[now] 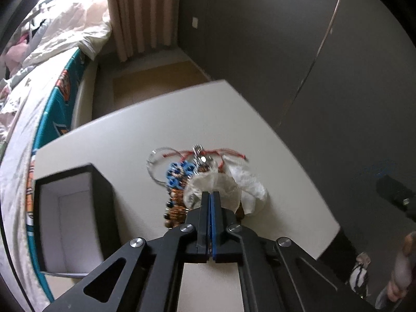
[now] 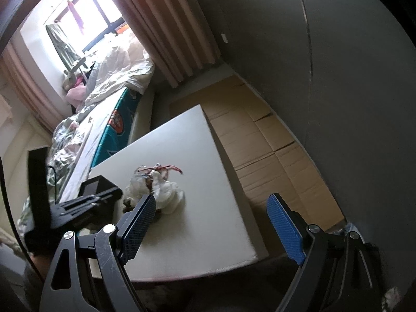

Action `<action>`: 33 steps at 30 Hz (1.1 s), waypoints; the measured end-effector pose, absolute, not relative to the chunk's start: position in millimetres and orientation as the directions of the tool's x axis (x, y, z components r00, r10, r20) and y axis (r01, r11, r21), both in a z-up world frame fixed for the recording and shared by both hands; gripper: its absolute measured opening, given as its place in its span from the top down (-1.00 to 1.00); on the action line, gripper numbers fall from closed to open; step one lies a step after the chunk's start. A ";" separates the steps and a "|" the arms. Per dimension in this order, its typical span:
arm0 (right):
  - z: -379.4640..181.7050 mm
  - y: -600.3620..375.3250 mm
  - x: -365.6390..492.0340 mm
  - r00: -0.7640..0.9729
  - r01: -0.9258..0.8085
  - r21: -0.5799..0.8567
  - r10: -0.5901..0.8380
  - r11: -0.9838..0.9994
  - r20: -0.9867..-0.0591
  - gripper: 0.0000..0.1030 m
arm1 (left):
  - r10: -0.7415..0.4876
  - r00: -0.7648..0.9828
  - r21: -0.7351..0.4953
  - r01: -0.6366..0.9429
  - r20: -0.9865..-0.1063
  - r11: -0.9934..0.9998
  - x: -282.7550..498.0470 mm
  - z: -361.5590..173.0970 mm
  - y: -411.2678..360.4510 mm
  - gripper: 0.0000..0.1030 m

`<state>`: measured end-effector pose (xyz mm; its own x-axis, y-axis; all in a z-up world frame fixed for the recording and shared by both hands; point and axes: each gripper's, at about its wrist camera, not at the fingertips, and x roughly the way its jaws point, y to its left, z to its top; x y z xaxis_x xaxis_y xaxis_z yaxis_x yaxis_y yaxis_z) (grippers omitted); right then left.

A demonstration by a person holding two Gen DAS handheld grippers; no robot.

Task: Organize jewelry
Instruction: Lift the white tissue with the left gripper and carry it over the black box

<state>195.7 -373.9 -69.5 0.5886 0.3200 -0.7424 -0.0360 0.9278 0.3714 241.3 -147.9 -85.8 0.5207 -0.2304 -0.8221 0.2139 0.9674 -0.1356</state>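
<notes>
Blue-padded, my left claw [image 1: 209, 195] is pinching fully closed on a clear plastic pouch [image 1: 212, 191] atop the jewelry pile [image 1: 182, 179], likely to lift it toward the black box [image 1: 67, 218] at nine o'clock. My right claw [image 2: 210, 223] is waiting wide open, holding nothing, over the white table [image 2: 197, 208].

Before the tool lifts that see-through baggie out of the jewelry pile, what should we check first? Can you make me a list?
1. Left tool shut on the clear bag: ok.
2. Black box open and ready: ok.
3. Right tool open, holding nothing, off the pile: ok.
4. Clear bag free of the beaded bracelets and red cord: cannot tell.
5. White tissue not caught in the grip: cannot tell.
6. Pile well back from the table edge: ok.
</notes>
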 end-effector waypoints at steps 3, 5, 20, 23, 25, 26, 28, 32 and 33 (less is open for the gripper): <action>-61.9 -365.8 196.0 0.597 -0.059 0.376 0.334 0.925 -0.730 -0.71 | -0.253 0.553 -0.158 0.214 -0.794 0.964 231.8 -65.9 -133.5 1.00; -59.9 -359.8 198.2 0.596 -0.074 0.383 0.348 0.921 -0.724 -0.71 | -0.269 0.565 -0.180 0.209 -0.780 0.961 226.4 -56.2 -122.0 1.00; -109.4 -304.8 249.3 0.432 -0.135 0.473 0.481 0.871 -0.763 -0.47 | -0.294 0.531 -0.234 0.180 -0.794 0.956 243.5 -53.8 -96.3 0.96; -123.7 -305.0 253.0 0.403 -0.123 0.477 0.483 0.870 -0.777 -0.47 | -0.288 0.500 -0.218 0.193 -0.817 0.957 250.8 -65.8 -104.3 0.95; -128.9 -310.1 252.1 0.397 -0.110 0.492 0.492 0.863 -0.775 -0.47 | -0.282 0.488 -0.206 0.203 -0.826 0.957 253.9 -72.1 -109.8 0.94; -130.6 -312.9 250.5 0.397 -0.110 0.497 0.496 0.861 -0.772 -0.47 | -0.280 0.475 -0.200 0.213 -0.834 0.956 257.2 -77.3 -114.6 0.94; -132.3 -319.7 247.5 0.398 -0.110 0.497 0.496 0.861 -0.772 -0.47 | -0.273 0.459 -0.186 0.226 -0.846 0.956 259.7 -82.6 -121.0 0.94; -132.3 -335.0 243.0 0.410 -0.096 0.492 0.485 0.865 -0.773 -0.47 | -0.245 0.445 -0.136 0.263 -0.861 0.955 265.7 -91.1 -136.6 0.54; -131.5 -339.8 241.7 0.418 -0.091 0.492 0.481 0.866 -0.771 -0.47 | -0.231 0.450 -0.118 0.265 -0.862 0.957 266.3 -91.8 -138.2 0.00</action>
